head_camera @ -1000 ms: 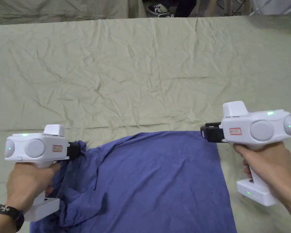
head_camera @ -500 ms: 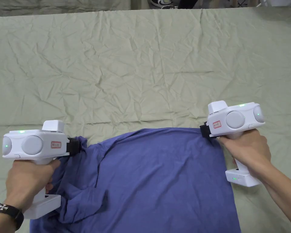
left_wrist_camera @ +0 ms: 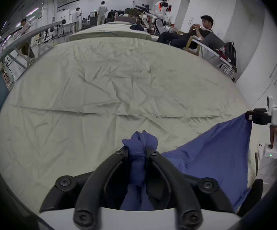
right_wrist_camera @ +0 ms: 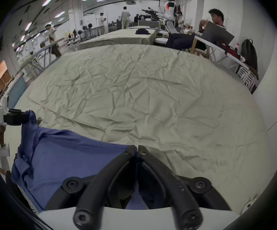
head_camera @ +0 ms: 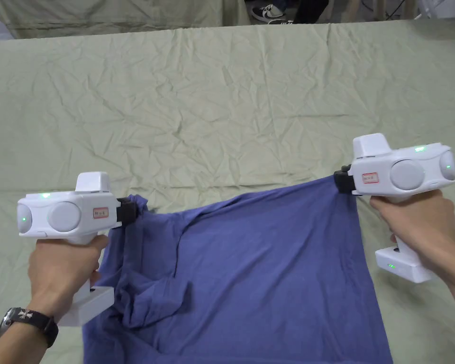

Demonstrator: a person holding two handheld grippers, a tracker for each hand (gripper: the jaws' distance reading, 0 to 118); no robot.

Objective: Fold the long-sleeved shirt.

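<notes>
A blue long-sleeved shirt [head_camera: 250, 270] hangs stretched between my two grippers above the near part of the table. My left gripper [head_camera: 132, 211] is shut on a bunched wad of the shirt [left_wrist_camera: 138, 152] at its left top corner. My right gripper [head_camera: 341, 180] is shut on a thin edge of the shirt [right_wrist_camera: 84, 155] at its right top corner, held higher than the left. The cloth sags and folds below the left gripper, where a sleeve hangs crumpled. In the left gripper view the right gripper [left_wrist_camera: 250, 118] holds the far corner.
A wrinkled pale green cloth [head_camera: 222, 104] covers the whole table, with open room beyond the shirt. Past the far edge are shoes [head_camera: 268, 10] of a person. Other people, tables and a white humanoid robot [right_wrist_camera: 169, 6] stand farther off in the room.
Both grippers have lifted the shirt's top edge, the right one rising more and moving outward, so the cloth is pulled tauter and hangs off the table.
</notes>
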